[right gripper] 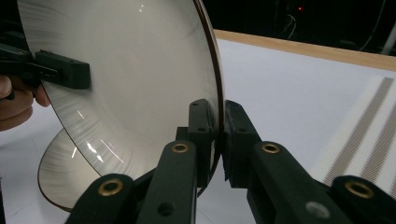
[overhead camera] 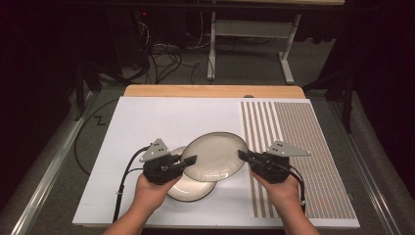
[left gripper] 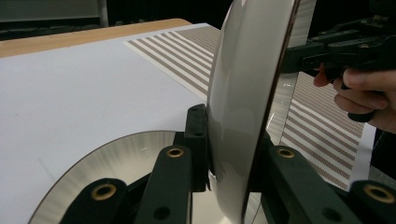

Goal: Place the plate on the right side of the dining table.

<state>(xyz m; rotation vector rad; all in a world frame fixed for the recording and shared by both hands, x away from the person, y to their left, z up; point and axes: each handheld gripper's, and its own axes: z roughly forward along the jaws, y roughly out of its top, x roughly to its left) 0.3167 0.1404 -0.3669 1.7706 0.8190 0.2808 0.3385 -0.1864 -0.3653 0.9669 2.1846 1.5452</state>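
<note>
A cream plate with a dark rim (overhead camera: 214,156) hangs just above the table, gripped at opposite edges. My left gripper (overhead camera: 190,160) is shut on its left rim and my right gripper (overhead camera: 243,155) on its right rim. In the left gripper view the plate (left gripper: 243,93) stands edge-on between the jaws (left gripper: 233,140), with the right gripper (left gripper: 303,56) at its far side. The right gripper view has the rim (right gripper: 130,70) pinched between its pads (right gripper: 218,126), and the left gripper's jaw (right gripper: 65,70) lies on the plate's face. A second plate (overhead camera: 191,190) lies flat on the table, partly under the held one.
A white sheet (overhead camera: 147,127) covers most of the table. A striped brown placemat (overhead camera: 298,142) lies along its right side. The bare wooden edge (overhead camera: 210,91) runs along the back. Beyond it are cables and a white table frame (overhead camera: 286,58) on the floor.
</note>
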